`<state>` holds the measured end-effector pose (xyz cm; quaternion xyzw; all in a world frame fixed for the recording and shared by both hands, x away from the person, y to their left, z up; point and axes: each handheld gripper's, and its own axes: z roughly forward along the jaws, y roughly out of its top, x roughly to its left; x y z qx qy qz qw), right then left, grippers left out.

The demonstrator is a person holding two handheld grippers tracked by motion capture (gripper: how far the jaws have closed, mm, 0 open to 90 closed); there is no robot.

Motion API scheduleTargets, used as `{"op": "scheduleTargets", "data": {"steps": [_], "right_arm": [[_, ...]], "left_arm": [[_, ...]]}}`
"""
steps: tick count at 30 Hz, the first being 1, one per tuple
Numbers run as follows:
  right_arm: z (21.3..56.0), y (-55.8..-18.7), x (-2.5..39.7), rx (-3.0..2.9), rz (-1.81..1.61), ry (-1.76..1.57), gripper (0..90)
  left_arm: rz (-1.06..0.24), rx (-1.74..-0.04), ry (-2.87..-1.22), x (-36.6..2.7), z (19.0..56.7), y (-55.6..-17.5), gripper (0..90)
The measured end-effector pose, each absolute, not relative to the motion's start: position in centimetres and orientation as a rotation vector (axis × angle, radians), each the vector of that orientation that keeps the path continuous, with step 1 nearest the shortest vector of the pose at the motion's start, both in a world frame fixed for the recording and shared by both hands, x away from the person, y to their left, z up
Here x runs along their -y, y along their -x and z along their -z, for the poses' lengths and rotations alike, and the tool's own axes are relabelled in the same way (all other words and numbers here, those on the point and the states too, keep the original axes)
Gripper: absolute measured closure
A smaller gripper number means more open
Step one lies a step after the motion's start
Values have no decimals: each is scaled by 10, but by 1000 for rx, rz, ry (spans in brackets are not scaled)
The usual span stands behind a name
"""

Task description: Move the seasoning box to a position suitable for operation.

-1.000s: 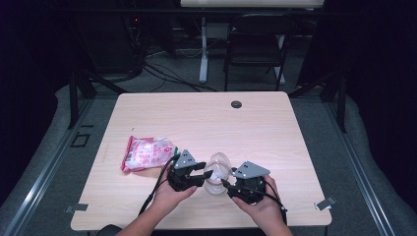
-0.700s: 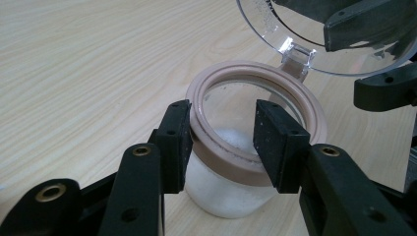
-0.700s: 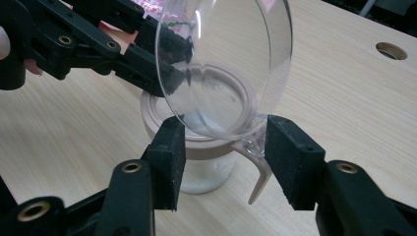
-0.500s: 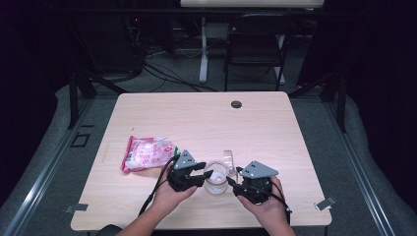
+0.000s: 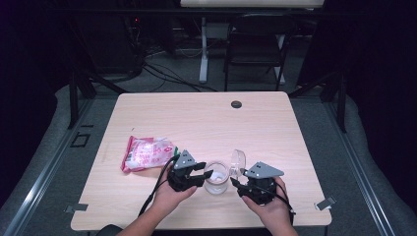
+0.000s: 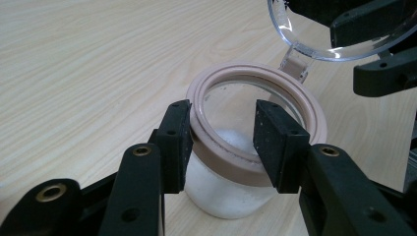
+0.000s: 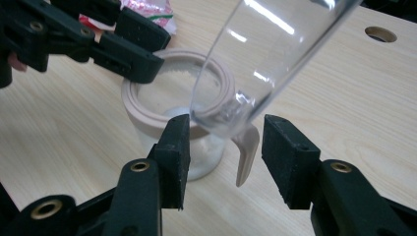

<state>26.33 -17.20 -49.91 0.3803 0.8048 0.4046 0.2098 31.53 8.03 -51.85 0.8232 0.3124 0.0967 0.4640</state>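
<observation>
A clear glass jar (image 5: 216,181) with a beige sealing ring (image 6: 305,98) stands near the table's front edge, with white powder (image 6: 231,140) in its bottom. My left gripper (image 5: 206,176) is shut on the jar's near rim, one pad outside and one inside (image 6: 221,142). The hinged clear lid (image 5: 238,160) stands swung up to the jar's right. My right gripper (image 5: 235,183) is shut on the lid's lower edge (image 7: 226,142). A beige tab (image 7: 246,152) hangs below the lid (image 7: 275,49).
A pink and white snack bag (image 5: 146,152) lies left of my left hand. A round cable hole (image 5: 236,104) sits near the table's far edge (image 5: 206,93). A dark chair (image 5: 255,34) and cables are beyond the table.
The lid has swung up off the jar's mouth and moved right, with my right gripper going right with it. My left gripper has stayed on the jar.
</observation>
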Motion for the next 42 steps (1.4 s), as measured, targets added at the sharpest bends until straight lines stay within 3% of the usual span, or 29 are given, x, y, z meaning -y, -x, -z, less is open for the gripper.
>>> {"op": "scheduleTargets", "data": {"steps": [11,20,25,42], "right_arm": [[525,-273,190,-2231,-1152,-1187,585],[541,-283,187,-2275,-1138,-1217,695],[544,-288,184,-2304,-1130,-1215,800],[542,-316,189,-2293,-1179,-1284,851]], "left_arm": [[-239,-774,-2007,-84,516,-314,573],[-262,-789,-1992,-94,515,-313,571],[-285,-806,-1989,-104,514,-313,570],[-393,-940,-1920,-150,512,-312,572]]}}
